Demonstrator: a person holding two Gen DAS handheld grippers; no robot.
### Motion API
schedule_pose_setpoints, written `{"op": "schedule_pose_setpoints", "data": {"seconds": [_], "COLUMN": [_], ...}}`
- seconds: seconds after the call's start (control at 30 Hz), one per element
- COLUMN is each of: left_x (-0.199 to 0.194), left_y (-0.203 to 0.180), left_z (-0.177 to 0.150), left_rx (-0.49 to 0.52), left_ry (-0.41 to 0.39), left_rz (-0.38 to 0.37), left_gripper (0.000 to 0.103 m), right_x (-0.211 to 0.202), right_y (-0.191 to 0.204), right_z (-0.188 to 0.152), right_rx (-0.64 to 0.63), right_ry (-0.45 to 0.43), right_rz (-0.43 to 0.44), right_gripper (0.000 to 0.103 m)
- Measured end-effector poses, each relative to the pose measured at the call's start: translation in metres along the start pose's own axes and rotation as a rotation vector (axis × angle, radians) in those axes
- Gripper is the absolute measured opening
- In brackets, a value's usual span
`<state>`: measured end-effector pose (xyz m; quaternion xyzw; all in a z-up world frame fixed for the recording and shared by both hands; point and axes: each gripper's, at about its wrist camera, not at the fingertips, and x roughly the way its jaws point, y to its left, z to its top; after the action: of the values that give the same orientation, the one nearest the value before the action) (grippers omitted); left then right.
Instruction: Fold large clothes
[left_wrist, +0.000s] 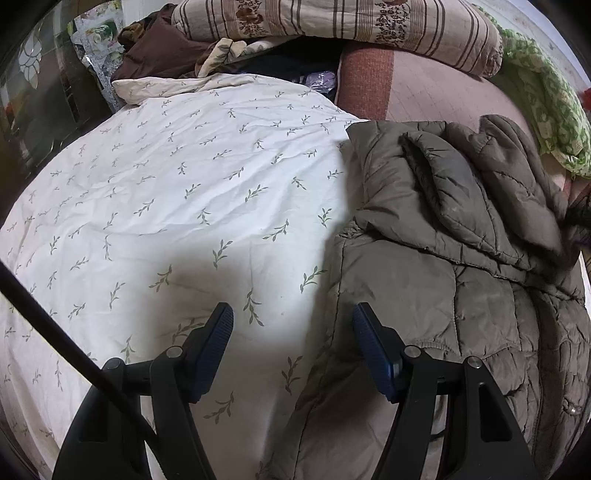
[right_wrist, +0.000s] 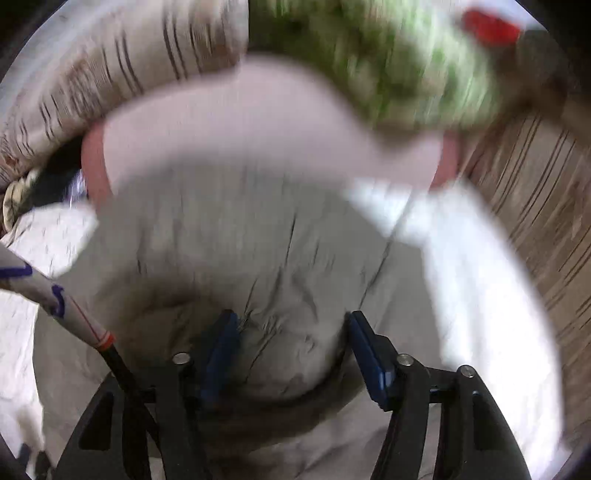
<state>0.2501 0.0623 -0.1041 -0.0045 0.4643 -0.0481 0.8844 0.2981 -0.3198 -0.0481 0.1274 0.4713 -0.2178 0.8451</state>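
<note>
Left gripper (left_wrist: 292, 321) hung with jaws apart and empty above the leaf-print sheet (left_wrist: 177, 192). The olive quilted jacket (left_wrist: 450, 258) lay crumpled just beside its right finger.

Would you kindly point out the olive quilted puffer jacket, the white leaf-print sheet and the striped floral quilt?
olive quilted puffer jacket (left_wrist: 424, 280), left wrist view, lower body panel.
white leaf-print sheet (left_wrist: 177, 192), left wrist view, flat middle.
striped floral quilt (left_wrist: 332, 18), left wrist view, top face.

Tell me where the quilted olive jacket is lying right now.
In the left wrist view the quilted olive jacket lies crumpled on the right side of the leaf-print sheet, just ahead of the open left gripper.
</note>
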Motion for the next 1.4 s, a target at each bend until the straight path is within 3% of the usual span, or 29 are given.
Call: {"op": "schedule_pose_setpoints", "data": {"seconds": [0.1,0.17,0.27,0.43,0.6,0.8,0.9,0.97,1.17,1.3,1.4], "left_x": [-0.001,0.0,-0.001,-0.003,-0.003,-0.002,-0.002,-0.002,-0.002,-0.001,0.001], "left_y": [-0.002,-0.004,-0.006,-0.004,-0.006,-0.005,-0.005,-0.006,-0.005,-0.008,-0.013], "left_z": [0.001,0.0,-0.003,-0.003,-0.004,-0.003,-0.003,-0.002,-0.004,-0.005,-0.006], "left_rx": [0.002,0.009,0.02,0.014,0.017,0.019,0.021,0.027,0.019,0.019,0.038], "left_ry": [-0.004,0.002,0.005,-0.005,-0.003,-0.005,-0.003,-0.004,0.002,0.009,0.009], "left_rz": [-0.008,-0.009,-0.005,0.0,-0.004,0.003,0.001,0.001,-0.006,-0.019,-0.004], "left_gripper": [0.067,0.067,0.067,0.067,0.067,0.067,0.067,0.067,0.067,0.067,0.067], "right_x": [0.021,0.014,-0.001,-0.055,-0.086,-0.041,-0.004,0.002,-0.049,-0.07,-0.048], "right_y": [0.002,0.008,0.0,-0.017,0.013,0.1,0.125,0.134,0.087,0.027,-0.011], "right_z": [-0.048,-0.067,-0.065,-0.048,-0.031,-0.04,-0.052,-0.056,-0.047,-0.05,-0.048], "right_rx": [0.025,-0.026,-0.007,0.071,0.004,-0.133,-0.205,-0.257,-0.143,-0.061,-0.038], "right_ry": [0.136,0.129,0.105,-0.054,-0.158,-0.052,0.003,-0.007,-0.094,-0.158,-0.11], "right_rz": [0.088,0.097,0.127,0.129,0.112,0.159,0.072,0.031,0.17,0.123,0.019], "right_gripper": [0.066,0.066,0.065,0.066,0.066,0.065,0.066,0.066,0.066,0.066,0.066]}}
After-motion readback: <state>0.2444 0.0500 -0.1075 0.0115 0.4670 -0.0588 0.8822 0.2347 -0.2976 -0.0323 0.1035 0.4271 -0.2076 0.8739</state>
